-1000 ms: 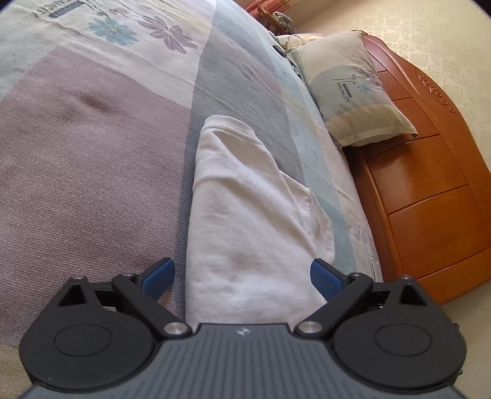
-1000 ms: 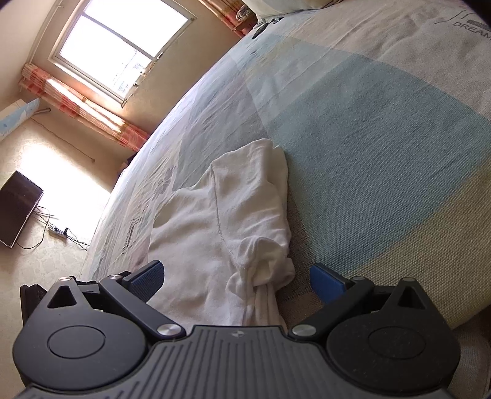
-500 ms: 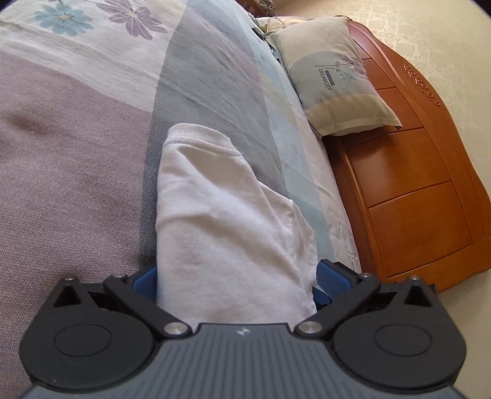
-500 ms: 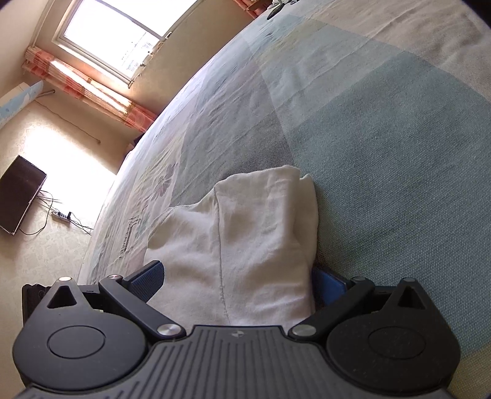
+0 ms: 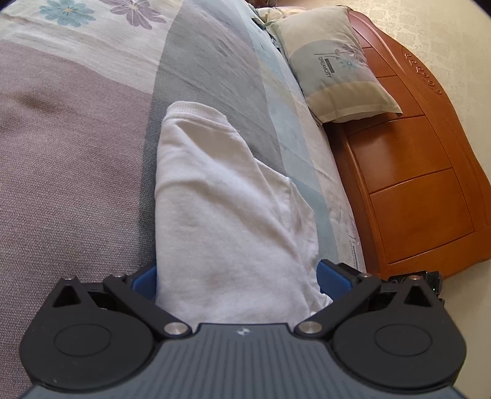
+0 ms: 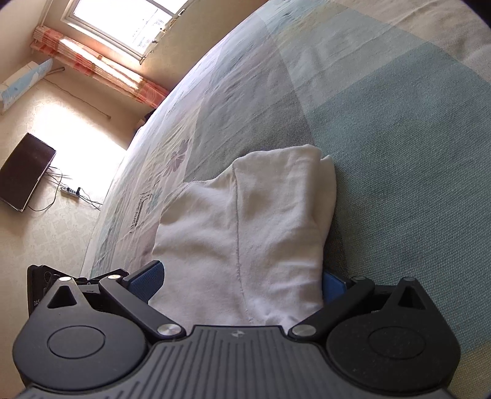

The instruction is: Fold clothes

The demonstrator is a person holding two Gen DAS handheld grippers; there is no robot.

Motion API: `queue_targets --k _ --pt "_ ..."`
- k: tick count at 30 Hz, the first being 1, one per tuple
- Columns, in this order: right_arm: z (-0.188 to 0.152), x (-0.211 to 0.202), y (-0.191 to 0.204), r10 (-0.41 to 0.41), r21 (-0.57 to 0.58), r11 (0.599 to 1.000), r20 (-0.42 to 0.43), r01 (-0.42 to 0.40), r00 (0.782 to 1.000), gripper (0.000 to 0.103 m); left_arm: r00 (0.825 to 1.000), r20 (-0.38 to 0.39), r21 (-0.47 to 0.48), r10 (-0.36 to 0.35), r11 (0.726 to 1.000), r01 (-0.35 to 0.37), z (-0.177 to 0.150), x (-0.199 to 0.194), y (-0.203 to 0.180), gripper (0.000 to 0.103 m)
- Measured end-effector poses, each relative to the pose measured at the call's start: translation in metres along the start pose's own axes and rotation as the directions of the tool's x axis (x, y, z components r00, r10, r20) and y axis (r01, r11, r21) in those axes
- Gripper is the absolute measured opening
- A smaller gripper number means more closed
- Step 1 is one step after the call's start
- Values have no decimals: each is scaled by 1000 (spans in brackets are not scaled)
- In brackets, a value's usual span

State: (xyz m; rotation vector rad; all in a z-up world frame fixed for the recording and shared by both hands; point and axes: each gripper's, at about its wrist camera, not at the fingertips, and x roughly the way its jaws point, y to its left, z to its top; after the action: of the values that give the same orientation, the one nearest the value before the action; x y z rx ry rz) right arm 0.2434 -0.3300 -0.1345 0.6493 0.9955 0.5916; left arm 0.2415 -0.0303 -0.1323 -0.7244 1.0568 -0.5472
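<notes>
White garment (image 5: 221, 214) is off-white knit, soft and a bit rumpled, lying on the bedspread (image 5: 76, 147) w/ both tools at it from opposite ends. Seen from the left wrist cam, it runs straight fwd from the left gripper (image 5: 236, 279) as a long folded band; the far end is a rounded ribbed hem, and a second layer sticks out on the right side w/ a stitched edge. A faint pinkish stain sits low on the cloth, close to the tool.

From the right wrist cam the same garment (image 6: 245, 227) shows a seam running down the middle, a folded corner at the far end, and a looser flap spreading to the left of the right gripper (image 6: 241, 280).

Left gripper: blue pads (image 5: 333, 277) wide apart, cloth filling the whole gap between them and touching both; not pinched down. Tool is low, nearly level w/ the bed, pointing along the garment.

Right gripper: also wide. Left pad (image 6: 147, 277) clear of the cloth on its outer face, right pad mostly hidden behind the garment's edge. Cloth lies between the fingers; whether it's actually gripped, can't tell. Tool low and tilted.

Ahead-right of the left gripper: pillow (image 5: 334, 61) against the wooden headboard (image 5: 414, 184). Ahead-left of the right gripper: window (image 6: 129, 21), TV (image 6: 24, 175) on the wall.
</notes>
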Motion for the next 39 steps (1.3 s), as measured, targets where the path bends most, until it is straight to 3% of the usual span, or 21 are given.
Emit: queue_targets --k 6,12,15,20,26,29,33,39 --pt "14 10 -4 25 34 999 -8 -25 1000 103 999 -6 -59 -45 997 44 16 11 7 102" --pt "17 13 -6 47 60 997 -33 -45 998 103 993 -31 -75 -112 991 109 4 0 18 102" --pt "12 7 -15 117 96 989 -85 -109 990 103 991 -43 -84 -129 989 125 8 2 21 102" --pt "27 17 -26 154 156 978 -98 -138 983 103 991 -76 -114 -114 988 105 17 11 15 102" --pt "25 13 -30 193 148 974 -144 -172 971 103 974 -66 -158 -219 966 206 0 1 29 102" --pt "29 15 -35 219 164 967 -154 -194 963 103 972 -90 -192 -215 962 195 9 8 30 102" --pt "37 19 -41 251 199 955 -159 -218 955 103 977 -132 -153 -170 977 149 16 19 21 102" --pt "36 15 -43 288 174 950 -149 -261 946 103 963 -129 -90 -237 970 227 11 12 27 102"
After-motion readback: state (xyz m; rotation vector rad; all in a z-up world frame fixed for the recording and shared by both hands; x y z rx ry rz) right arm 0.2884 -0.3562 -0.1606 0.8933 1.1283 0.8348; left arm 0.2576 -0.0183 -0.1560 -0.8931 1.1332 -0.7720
